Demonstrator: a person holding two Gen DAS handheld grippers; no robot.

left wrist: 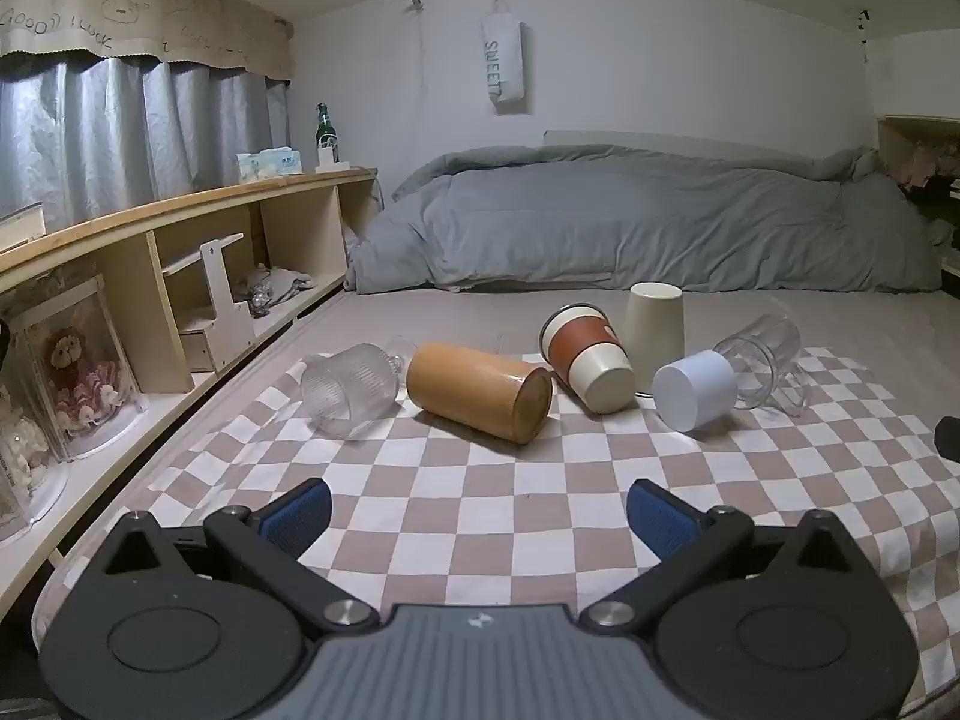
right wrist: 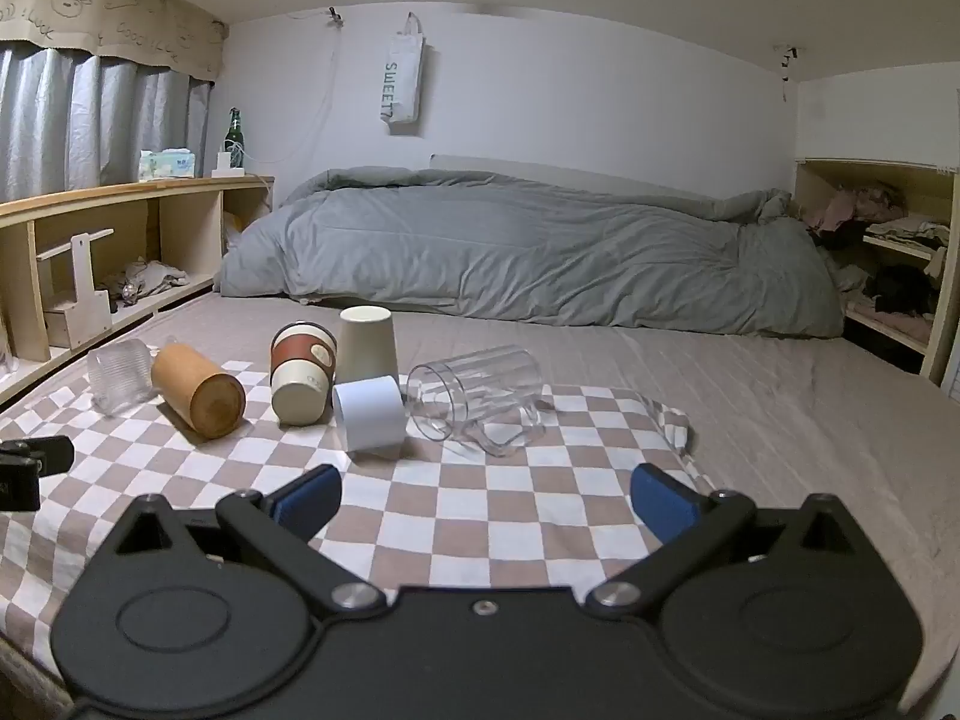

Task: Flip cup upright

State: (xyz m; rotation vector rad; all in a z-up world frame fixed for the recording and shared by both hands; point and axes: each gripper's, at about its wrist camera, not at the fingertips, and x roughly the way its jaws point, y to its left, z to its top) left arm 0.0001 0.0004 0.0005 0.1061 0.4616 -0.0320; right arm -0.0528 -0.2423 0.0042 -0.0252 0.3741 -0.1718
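Premises: a home bedroom, evidenced by a bed with rumpled grey duvet (right wrist: 528, 252), curtained window (left wrist: 120, 126), wooden bedside shelving (left wrist: 180, 252) holding a doll (left wrist: 72, 372), and folded clothes (right wrist: 888, 240).

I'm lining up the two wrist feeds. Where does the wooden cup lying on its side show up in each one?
Left wrist view: the wooden cup lies just left of centre, between the ribbed glass and the brown-banded paper cup.
Right wrist view: the wooden cup lies at left, its base facing the camera.
Shared landmark: the white cup on the checkered cloth.
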